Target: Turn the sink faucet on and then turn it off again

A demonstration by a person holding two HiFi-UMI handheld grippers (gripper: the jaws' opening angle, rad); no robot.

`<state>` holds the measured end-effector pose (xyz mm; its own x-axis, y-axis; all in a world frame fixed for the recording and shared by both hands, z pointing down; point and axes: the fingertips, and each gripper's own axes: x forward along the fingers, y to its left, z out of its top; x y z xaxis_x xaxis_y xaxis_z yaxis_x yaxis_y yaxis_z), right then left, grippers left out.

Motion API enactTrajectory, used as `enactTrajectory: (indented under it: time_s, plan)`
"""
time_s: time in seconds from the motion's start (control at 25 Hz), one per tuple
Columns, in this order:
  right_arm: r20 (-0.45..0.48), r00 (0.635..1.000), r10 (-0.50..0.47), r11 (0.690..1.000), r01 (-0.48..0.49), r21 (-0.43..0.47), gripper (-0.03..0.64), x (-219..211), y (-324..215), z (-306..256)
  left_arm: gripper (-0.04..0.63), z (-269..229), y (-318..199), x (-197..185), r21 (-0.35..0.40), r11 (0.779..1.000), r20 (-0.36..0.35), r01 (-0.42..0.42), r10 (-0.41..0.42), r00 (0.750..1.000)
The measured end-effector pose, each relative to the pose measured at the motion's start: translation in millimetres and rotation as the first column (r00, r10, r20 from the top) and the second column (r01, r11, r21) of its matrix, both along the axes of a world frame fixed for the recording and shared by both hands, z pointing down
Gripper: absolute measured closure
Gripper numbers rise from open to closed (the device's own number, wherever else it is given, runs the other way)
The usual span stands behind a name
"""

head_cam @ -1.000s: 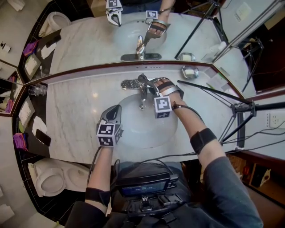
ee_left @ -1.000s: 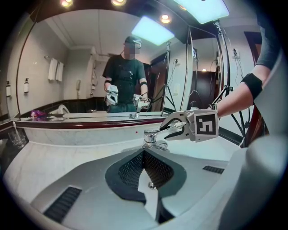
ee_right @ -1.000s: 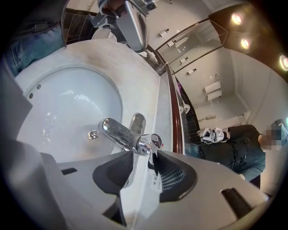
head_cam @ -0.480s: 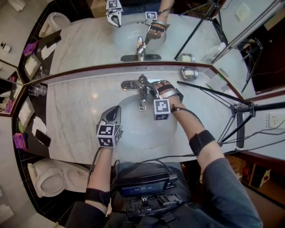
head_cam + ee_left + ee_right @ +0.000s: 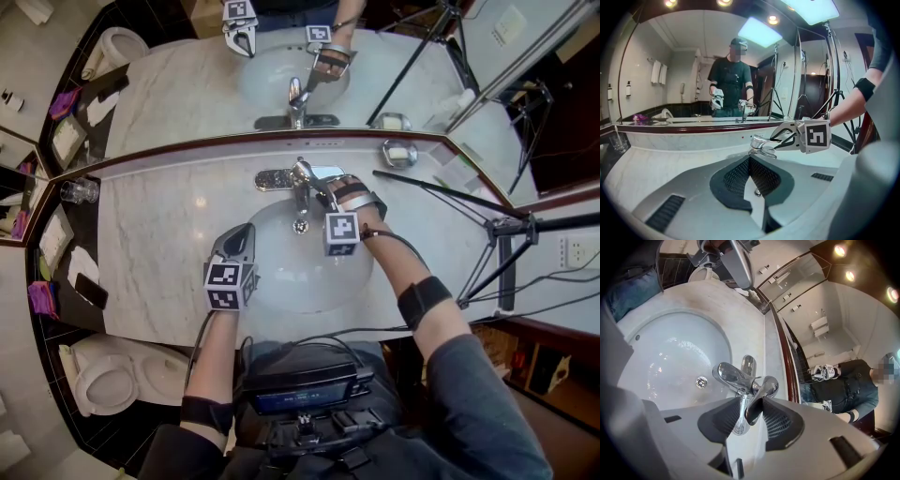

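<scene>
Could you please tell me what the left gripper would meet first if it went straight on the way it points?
Probably the faucet, whose spout shows right beyond the tips of the shut left gripper, or the sink wall beneath it; depth is unclear.

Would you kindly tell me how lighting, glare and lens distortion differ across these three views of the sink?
Head view: evenly lit and sharp, though the wide angle bends the mirror edge. Left gripper view: strong fisheye with dark corners, and the ceiling lights blow out to white. Right gripper view: fisheye too, with bright glints on the chrome faucet handle and the glossy basin.
</scene>
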<state>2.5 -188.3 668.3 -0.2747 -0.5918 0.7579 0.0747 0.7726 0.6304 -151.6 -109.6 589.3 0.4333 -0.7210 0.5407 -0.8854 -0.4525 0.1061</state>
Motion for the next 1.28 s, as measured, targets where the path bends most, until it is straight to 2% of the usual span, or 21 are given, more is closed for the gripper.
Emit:
enactTrajectory:
  time_s: [0.2, 0.44, 0.6, 0.8, 0.92, 1.04, 1.2, 1.28]
  plan:
    - [0.013, 1.000, 0.018, 1.000, -0.018, -0.003, 0.460, -1, 1, -1, 0.592, 0, 2, -3, 0.001, 1.000, 0.005, 0.001, -0.001, 1.000]
    - [0.019, 0.996, 0.090, 0.995, -0.089, -0.038, 0.460, -1, 3, -4, 0.592, -1, 6, -5, 0.005, 1.000, 0.014, -0.007, 0.007, 1.000]
    - [0.101, 0.979, 0.176, 0.983, -0.170, -0.067, 0.460, 0, 8, -15, 0.592, -3, 7, -7, 0.008, 1.000, 0.019, -0.008, 0.008, 1.000]
    - [0.187, 0.953, 0.239, 0.971, -0.231, -0.067, 0.460, 8, 25, -34, 0.592, -4, 11, -4, 0.008, 1.000, 0.009, -0.015, 0.015, 1.000]
    - [0.275, 0.910, 0.310, 0.951, -0.293, -0.100, 0.491, 14, 35, -48, 0.592, -9, 14, -2, 0.016, 1.000, 0.009, -0.020, 0.019, 1.000]
    - [0.367, 0.845, 0.388, 0.921, -0.362, -0.141, 0.564, 23, 48, -63, 0.592, -15, 18, 2, 0.024, 0.999, 0.014, -0.027, 0.027, 1.000]
    - [0.454, 0.766, 0.454, 0.890, -0.411, -0.197, 0.598, 30, 66, -76, 0.592, -24, 23, 2, 0.035, 0.999, 0.025, -0.031, 0.030, 0.999]
    - [0.509, 0.701, 0.499, 0.866, -0.427, -0.261, 0.598, 33, 74, -82, 0.592, -28, 26, 1, 0.039, 0.999, 0.031, -0.028, 0.027, 0.999]
